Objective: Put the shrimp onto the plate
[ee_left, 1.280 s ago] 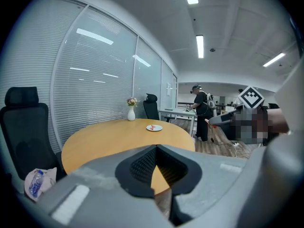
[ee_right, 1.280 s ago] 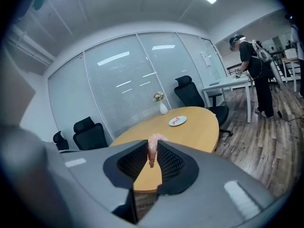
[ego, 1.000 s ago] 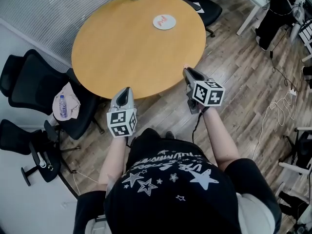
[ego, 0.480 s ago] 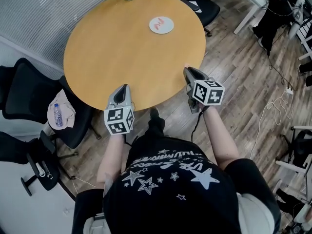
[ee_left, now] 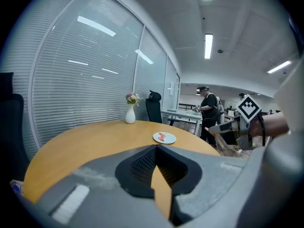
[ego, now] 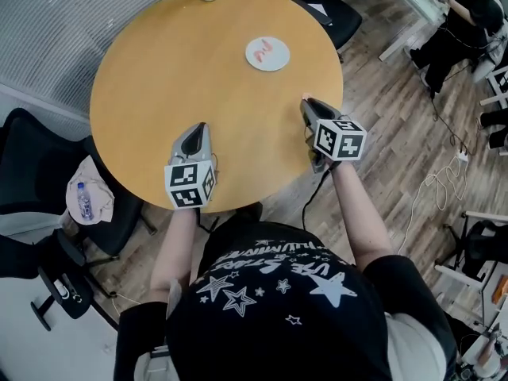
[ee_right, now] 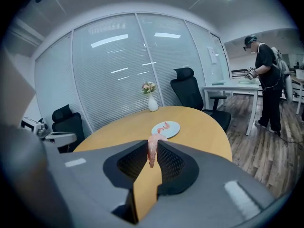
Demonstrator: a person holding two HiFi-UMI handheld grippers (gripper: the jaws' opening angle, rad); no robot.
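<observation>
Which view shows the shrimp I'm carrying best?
The right gripper view: the shrimp hangs pinched between the right gripper's fingers, close up. In the head view the gripper's body hides it. In the left gripper view it is too small to tell.

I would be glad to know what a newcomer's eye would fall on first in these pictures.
Most likely the big round wooden table that fills the head view, with a small white plate on its far right part. Next comes the pink shrimp pinched between the jaws of the right gripper at the table's near edge. The left gripper is shut and empty.
</observation>
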